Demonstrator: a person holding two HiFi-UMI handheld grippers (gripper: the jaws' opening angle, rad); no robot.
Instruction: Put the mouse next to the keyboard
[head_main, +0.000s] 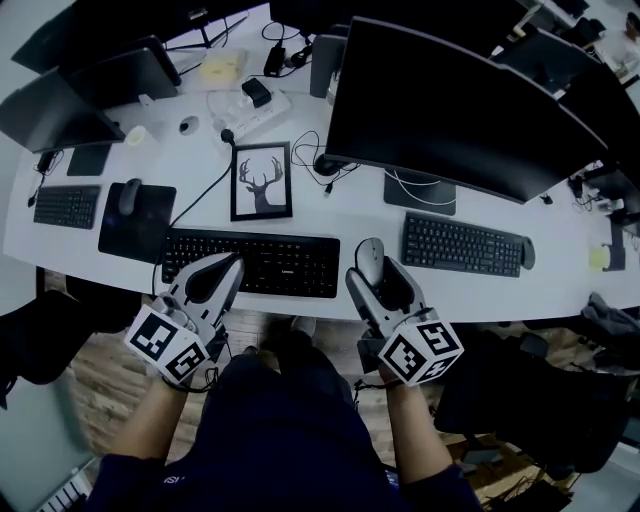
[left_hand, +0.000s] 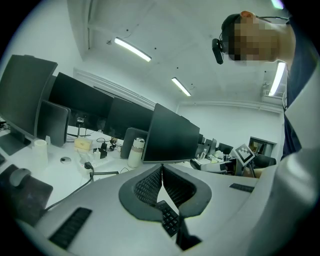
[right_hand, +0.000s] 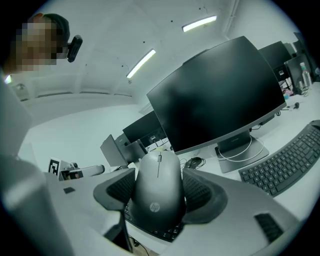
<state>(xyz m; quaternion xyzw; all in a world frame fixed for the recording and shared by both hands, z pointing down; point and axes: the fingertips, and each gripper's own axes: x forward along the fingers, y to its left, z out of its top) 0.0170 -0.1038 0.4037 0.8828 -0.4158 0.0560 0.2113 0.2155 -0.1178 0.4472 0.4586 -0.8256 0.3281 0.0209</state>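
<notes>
Head view: the right gripper (head_main: 378, 276) is closed on the mouse (head_main: 370, 256), which sits between its jaws at their forward end. The mouse's long axis runs along the jaws, away from the person and square to the long edge of the black keyboard (head_main: 270, 264). The keyboard's end lies just to the inner side of this gripper, near the mouse. No contact between the two can be confirmed. The left gripper (head_main: 236, 263) is further along, over the keyboard's other half, with nothing held.

Left gripper view: the jaws are together, tips meeting, and nothing is between them. Keyboard keys show directly below the tips. The mouse is not in this view.

Right gripper view: both ribbed pads (right_hand: 120, 187) press the flanks of the mouse, scroll wheel pointing forward along the jaws. Keys show beneath and behind its rear edge. Whether the mouse rests on the desk (head_main: 340, 215) or hangs just above it cannot be told.

Judgement: the right gripper alone is concerned. The coming move turns on the narrow gap to its inner side, and the mouse appears at or very near its place
</notes>
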